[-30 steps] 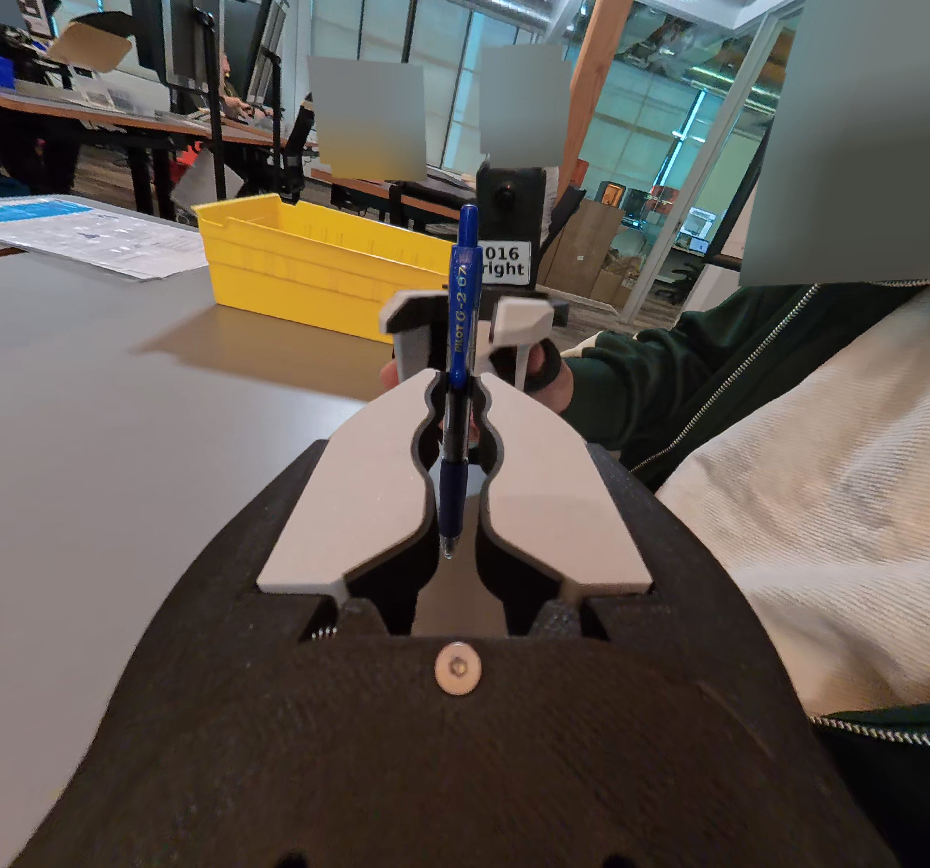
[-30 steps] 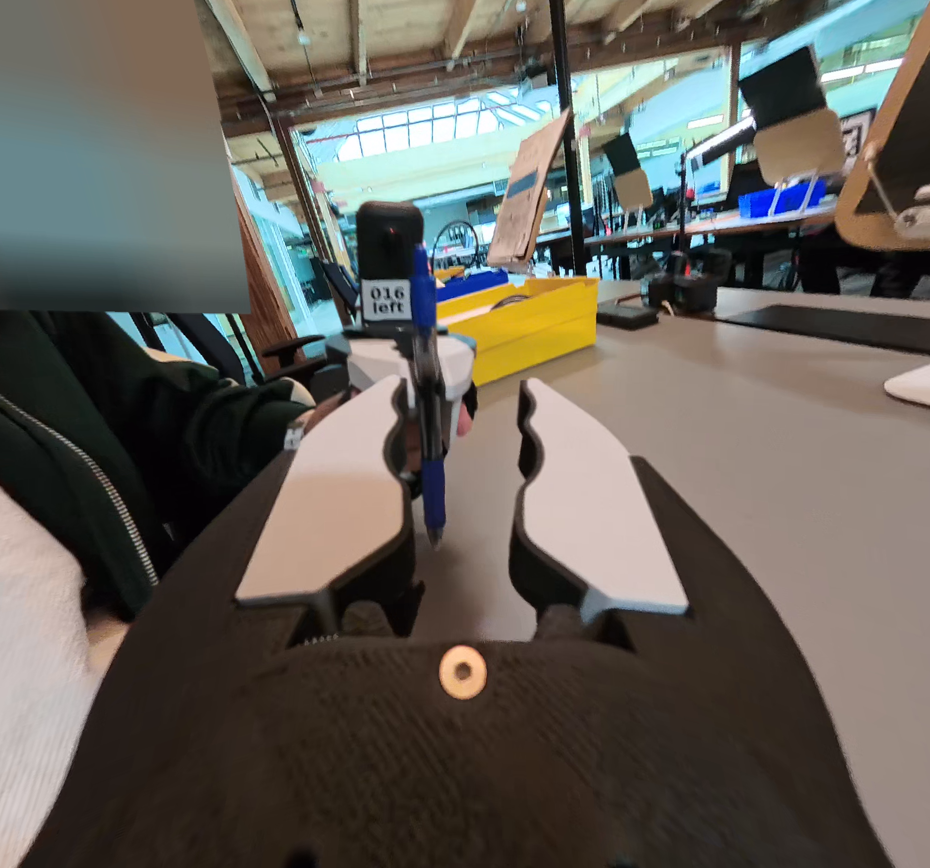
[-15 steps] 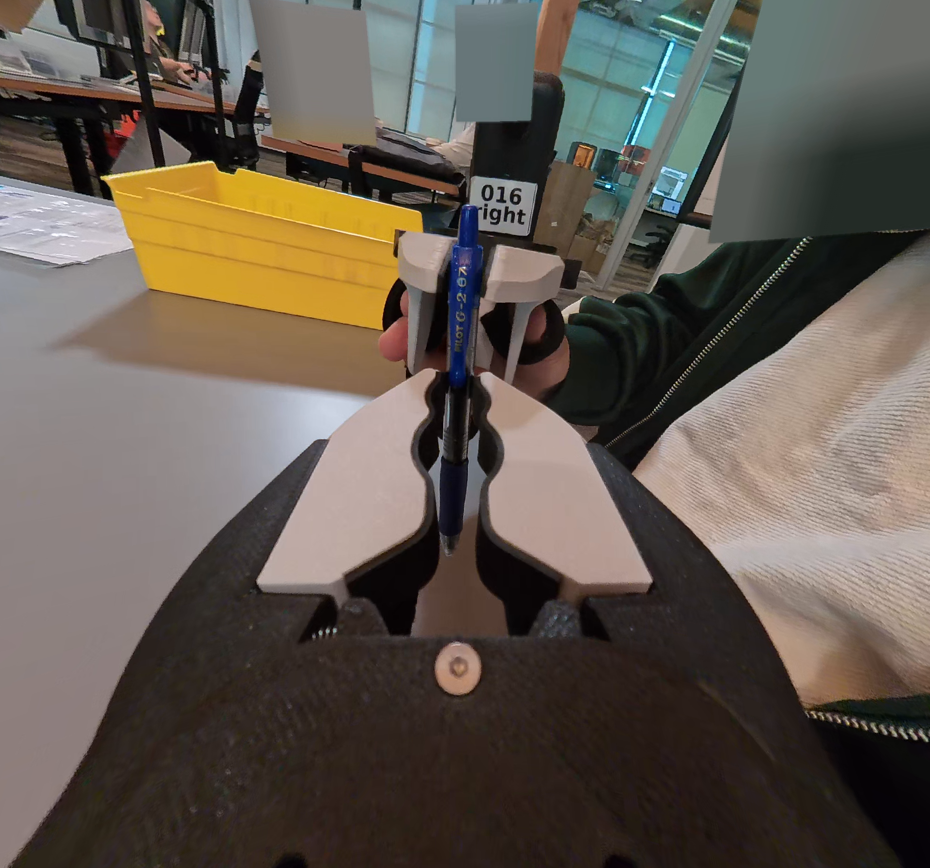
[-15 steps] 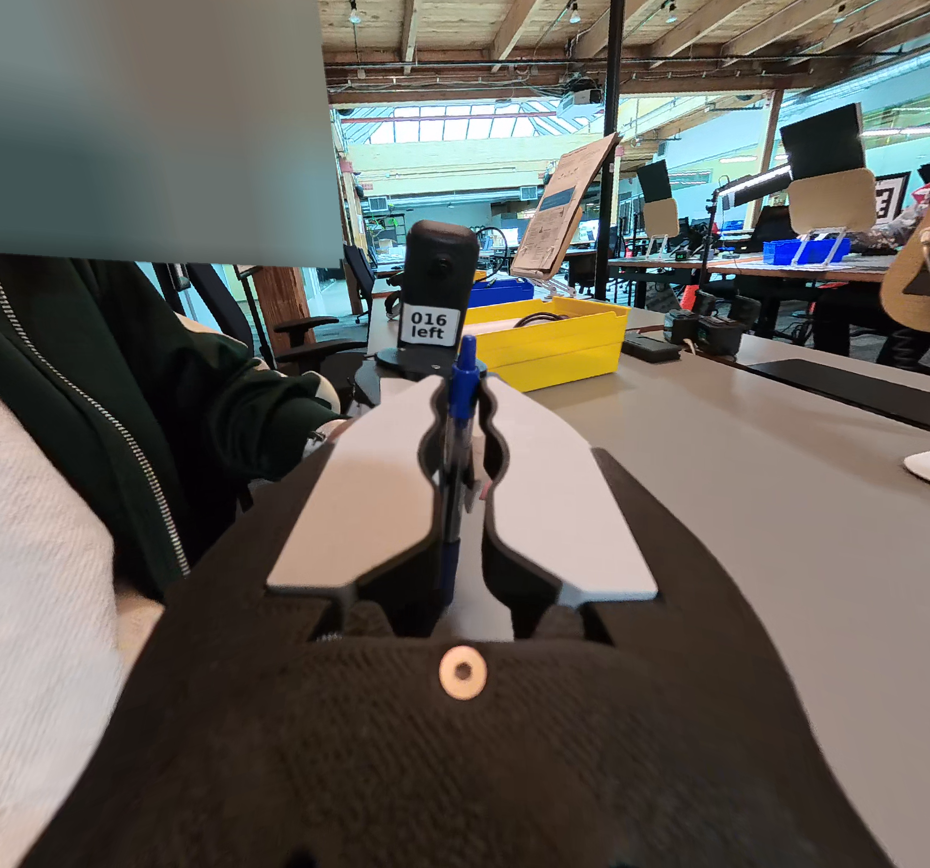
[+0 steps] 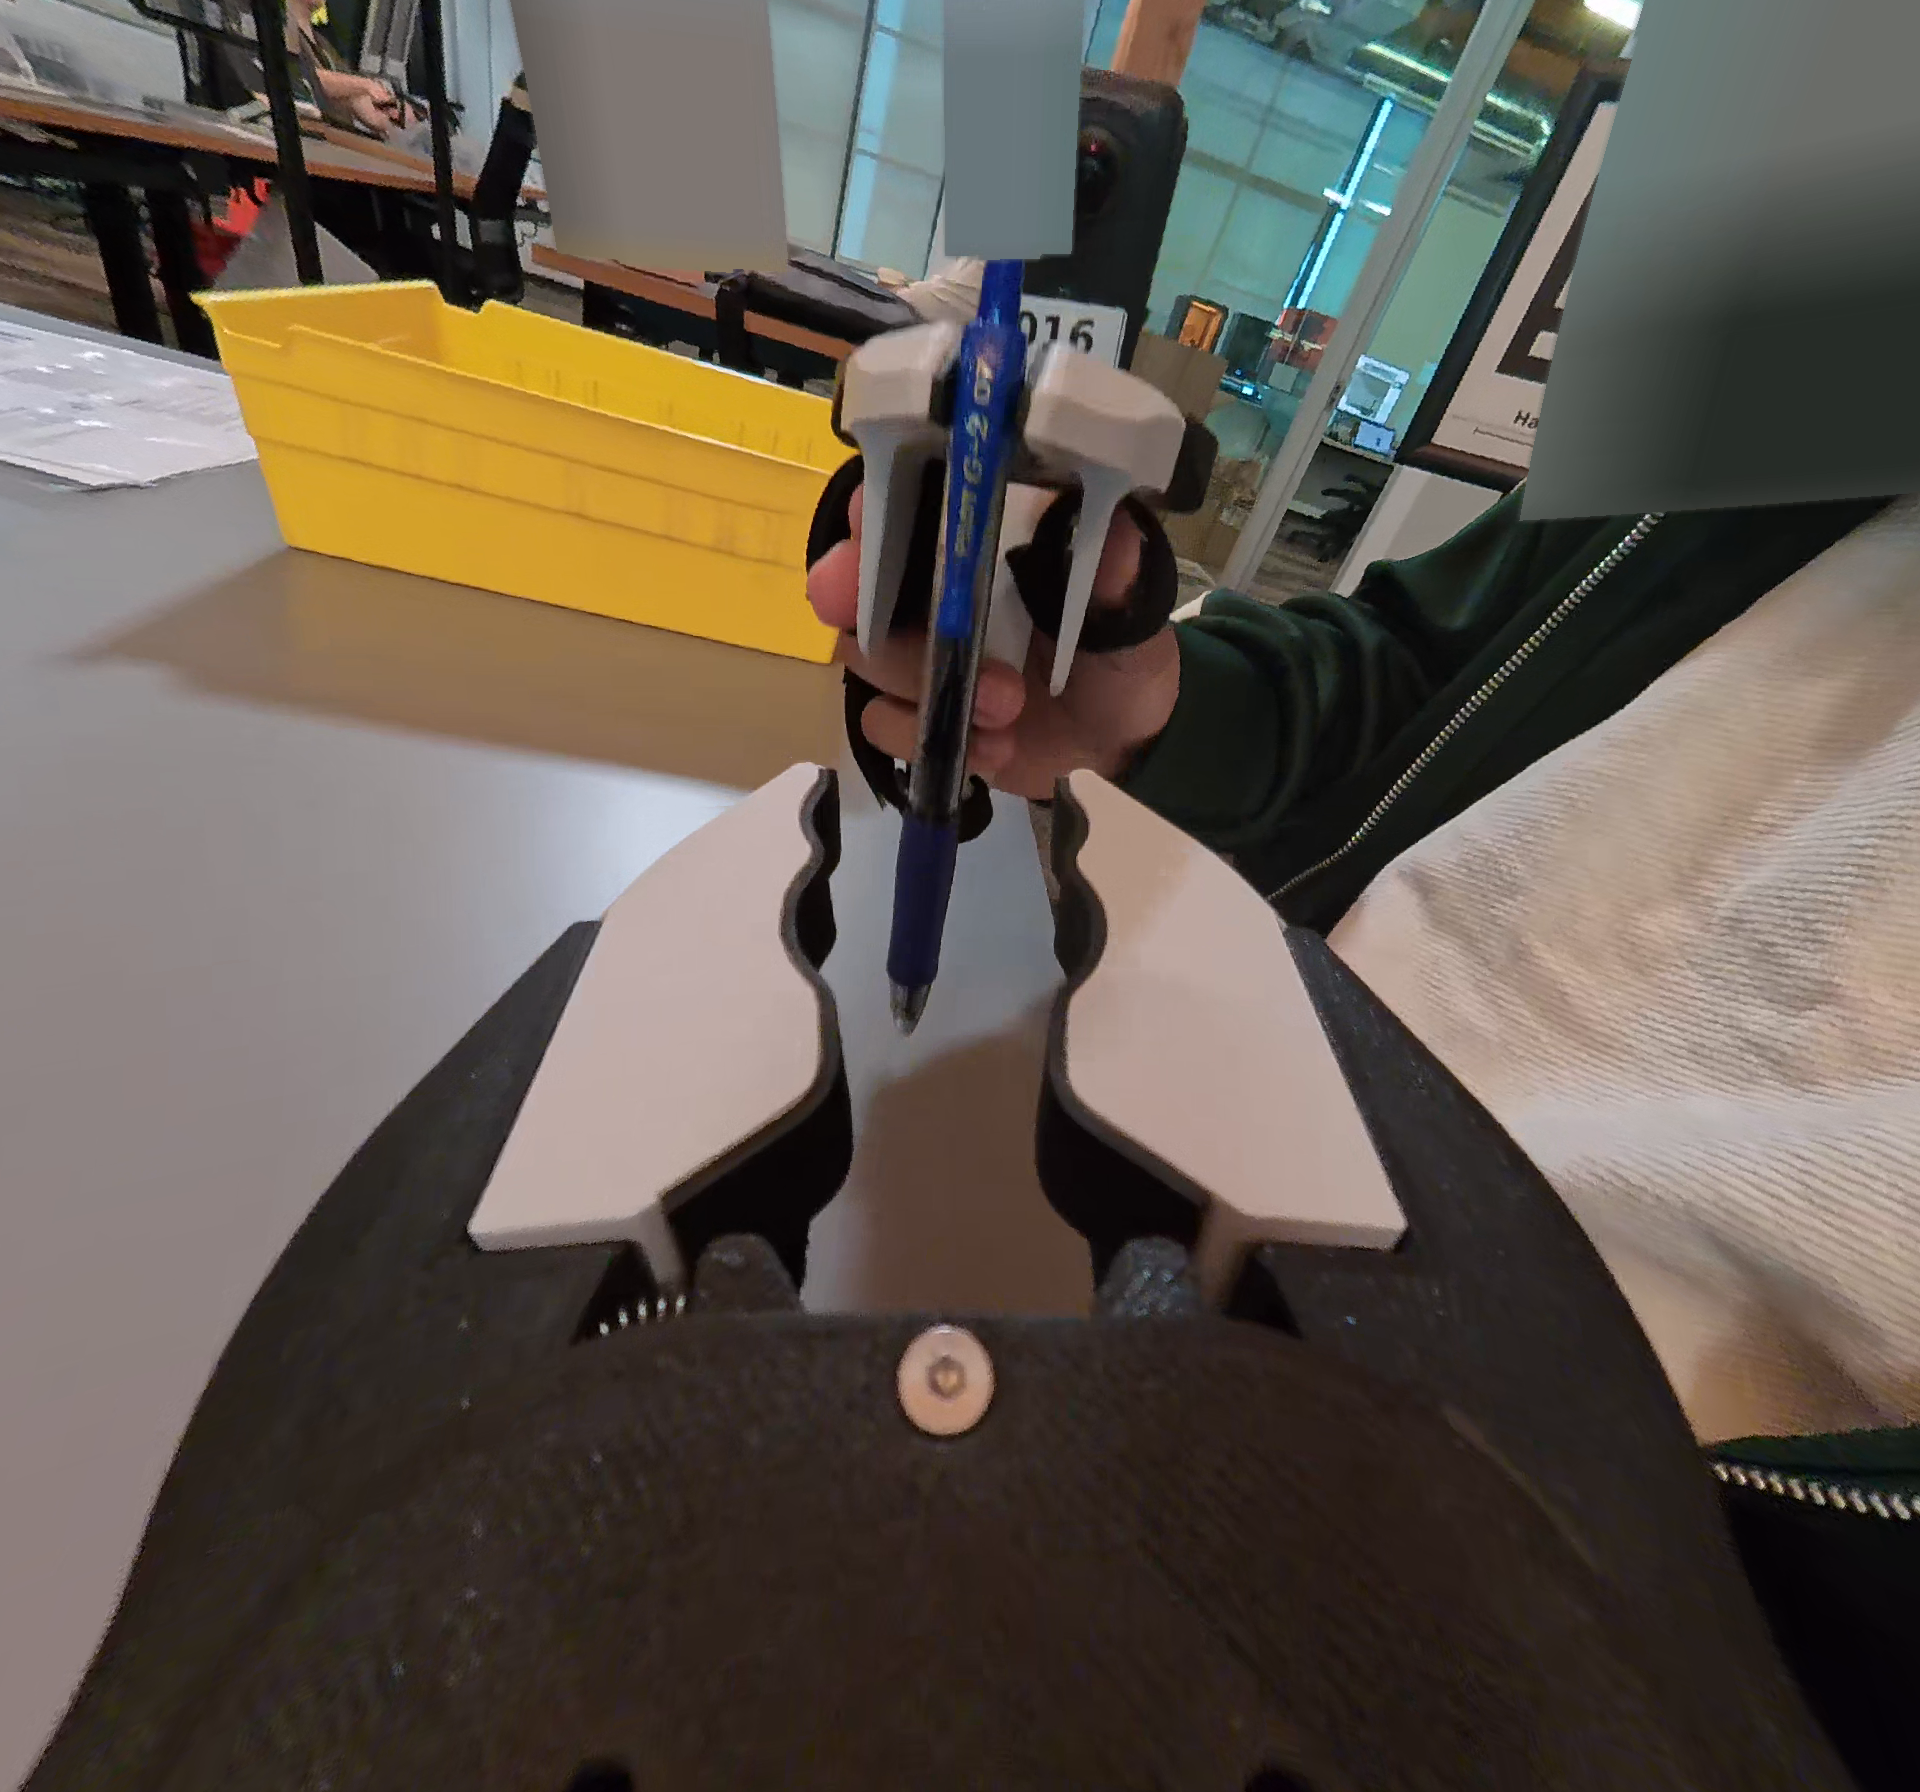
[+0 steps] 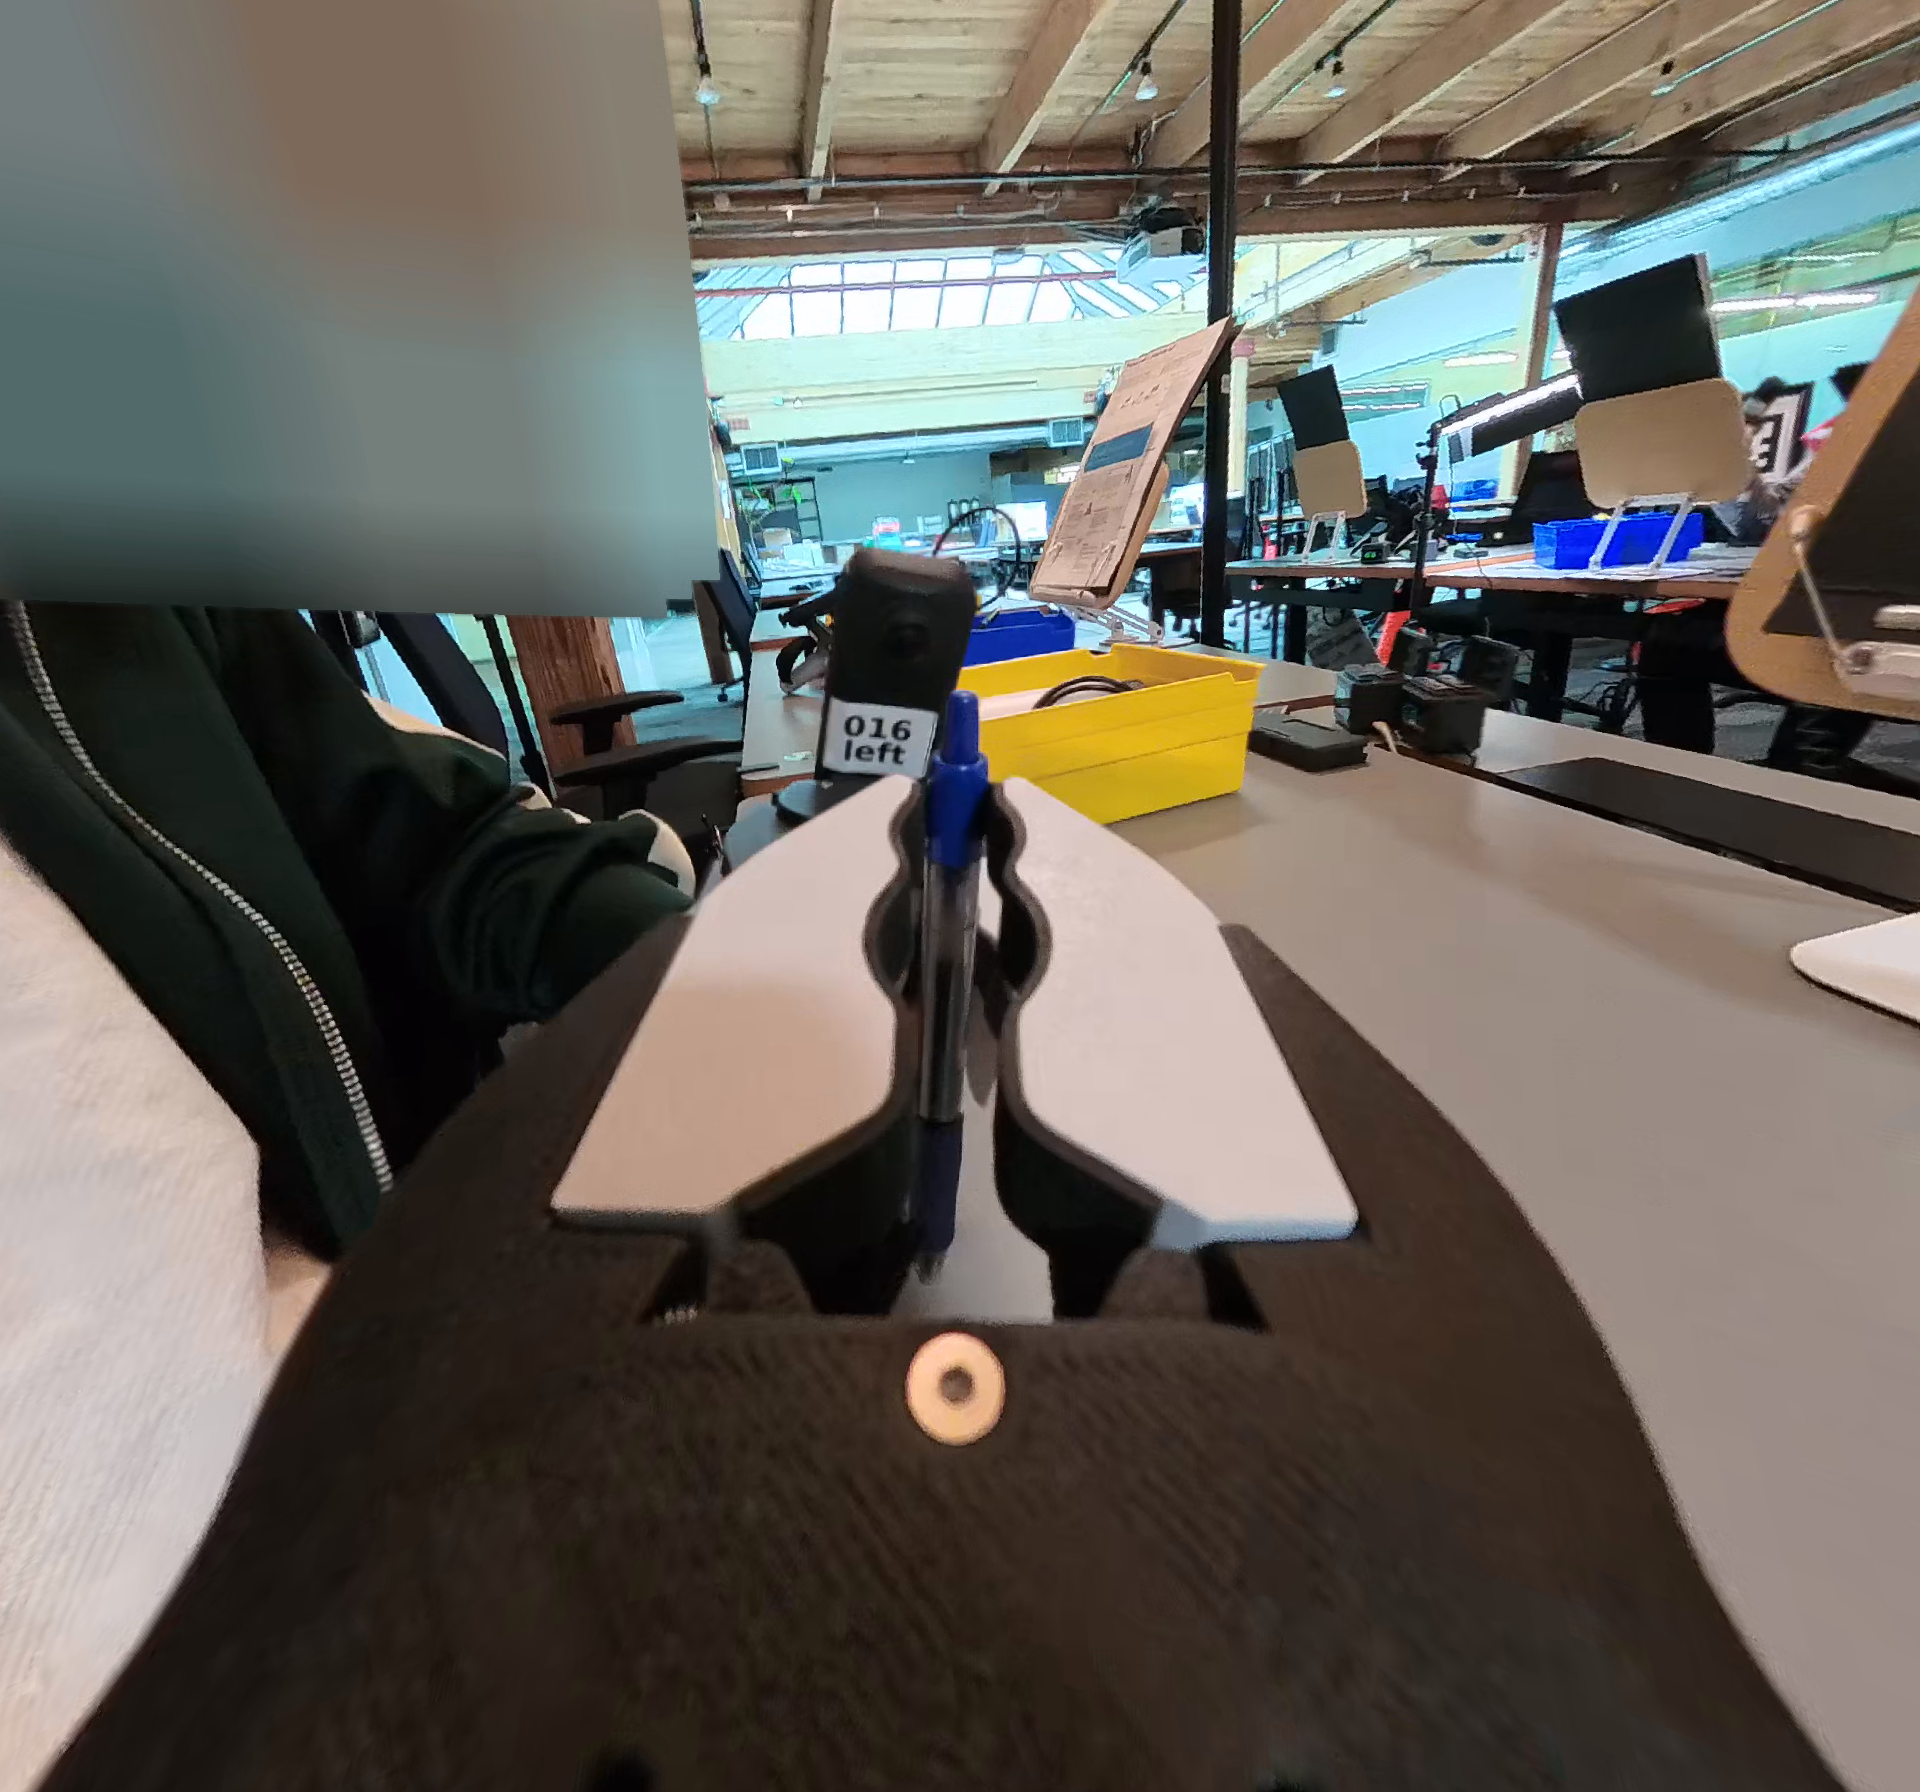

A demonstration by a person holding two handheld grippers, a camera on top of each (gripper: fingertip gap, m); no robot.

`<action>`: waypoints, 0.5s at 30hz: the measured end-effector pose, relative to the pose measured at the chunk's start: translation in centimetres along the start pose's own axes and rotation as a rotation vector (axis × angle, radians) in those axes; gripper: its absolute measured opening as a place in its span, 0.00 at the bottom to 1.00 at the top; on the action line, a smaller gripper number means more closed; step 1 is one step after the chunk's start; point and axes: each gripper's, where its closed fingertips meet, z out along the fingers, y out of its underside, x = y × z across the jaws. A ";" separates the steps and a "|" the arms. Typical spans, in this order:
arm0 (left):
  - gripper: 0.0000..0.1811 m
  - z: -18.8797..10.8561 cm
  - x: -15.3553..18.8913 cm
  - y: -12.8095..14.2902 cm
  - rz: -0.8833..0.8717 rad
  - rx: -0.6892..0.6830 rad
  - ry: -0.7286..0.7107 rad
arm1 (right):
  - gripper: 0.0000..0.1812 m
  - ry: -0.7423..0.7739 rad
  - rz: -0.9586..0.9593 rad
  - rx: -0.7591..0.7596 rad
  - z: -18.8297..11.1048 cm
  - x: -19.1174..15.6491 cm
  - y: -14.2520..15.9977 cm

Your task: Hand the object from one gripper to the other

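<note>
Right gripper [image 6: 951, 869] clamps our blue pen [image 6: 948, 963] mid-barrel, upright above the table [image 5: 312, 859]; left gripper [image 5: 940, 859] released. Light, stiff, slick plastic, so we'd grip the barrel.

White lettering printed along the barrel of the blue pen [image 5: 971, 495]. Small white sticker [image 6: 878, 740] with black characters on a black camera body [image 6: 899, 641]. Second sticker [image 5: 1075, 329] half hidden behind the pen. Printed paper sheets [image 5: 94, 412] lying on the grey table [image 5: 312, 911], too small to read. Large dark letters on a white sign [image 5: 1538, 340] at the right edge, cut off.
</note>
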 end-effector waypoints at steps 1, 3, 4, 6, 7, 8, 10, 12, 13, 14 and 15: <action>0.22 0.1 -0.1 0.2 -0.006 -0.009 0.001 | 0.06 0.002 0.015 0.011 -0.2 0.2 -0.2; 0.21 0.3 -0.1 0.7 -0.018 -0.027 0.006 | 0.06 0.003 0.041 0.025 -0.4 0.5 -0.4; 0.20 0.3 -0.1 0.9 -0.022 -0.035 0.009 | 0.06 0.002 0.052 0.026 -0.4 0.5 -0.3; 0.19 0.4 -0.1 1.1 -0.019 -0.045 0.007 | 0.06 -0.002 0.059 0.022 -0.4 0.5 -0.2; 0.18 0.5 -0.1 1.1 -0.016 -0.049 0.007 | 0.06 -0.004 0.057 0.019 -0.3 0.4 -0.1; 0.18 0.5 -0.1 1.2 -0.014 -0.053 0.006 | 0.06 -0.007 0.054 0.016 -0.2 0.3 -0.1; 0.17 0.6 0.0 1.3 -0.012 -0.059 0.009 | 0.06 -0.011 0.047 0.011 -0.1 0.1 0.0; 0.16 0.6 0.0 1.4 -0.016 -0.062 0.015 | 0.06 -0.016 0.044 0.008 0.1 -0.1 0.1; 0.15 0.6 0.1 1.5 -0.016 -0.063 0.016 | 0.06 -0.018 0.044 0.006 0.1 -0.2 0.1; 0.14 0.6 0.1 1.5 -0.015 -0.063 0.017 | 0.06 -0.020 0.044 0.005 0.2 -0.3 0.2; 0.13 0.7 0.2 1.5 -0.015 -0.065 0.020 | 0.06 -0.023 0.044 0.002 0.3 -0.4 0.2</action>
